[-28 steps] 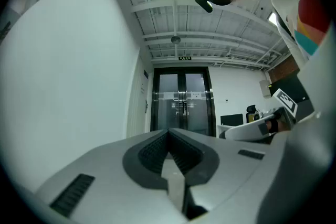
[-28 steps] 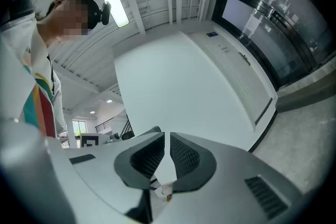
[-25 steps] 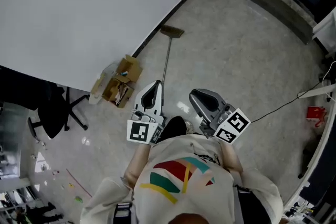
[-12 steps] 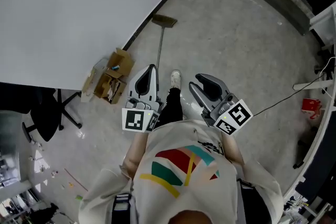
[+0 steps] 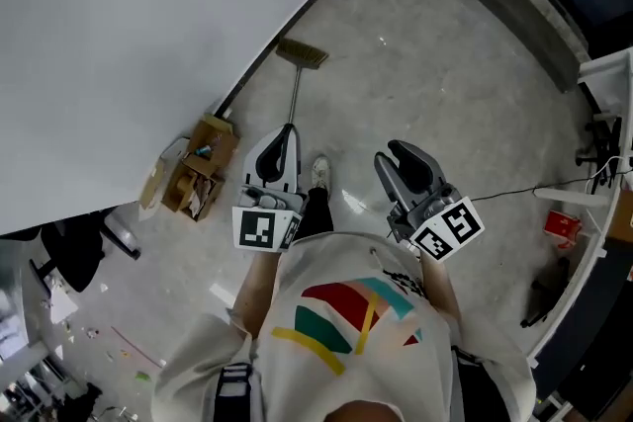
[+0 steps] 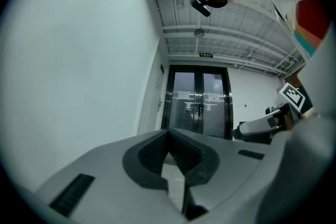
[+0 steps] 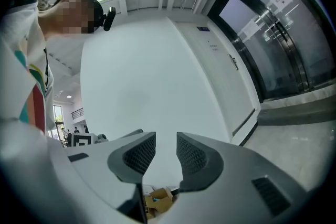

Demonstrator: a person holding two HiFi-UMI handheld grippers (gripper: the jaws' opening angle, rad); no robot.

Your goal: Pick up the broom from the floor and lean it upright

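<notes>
The broom (image 5: 295, 84) lies on the grey floor beside the white wall, its straw head (image 5: 302, 54) at the far end and its thin handle running back toward me. My left gripper (image 5: 288, 131) is held level with its tip over the near end of the handle. Its jaws (image 6: 169, 132) meet at the tips, shut and empty. My right gripper (image 5: 407, 153) hovers to the right of the broom, well clear of it. Its jaws (image 7: 166, 139) have just been opening and stand apart with nothing between them.
An open cardboard box (image 5: 193, 175) with scraps sits against the wall left of the broom, also seen in the right gripper view (image 7: 159, 199). The person's shoe (image 5: 318, 173) stands by the handle. A cable (image 5: 534, 193) crosses the floor at right. Glass doors (image 6: 199, 105) lie ahead.
The person has stepped toward the broom, and both grippers came forward with them. The left tip now reaches the handle's near end. The right jaws went from shut to open.
</notes>
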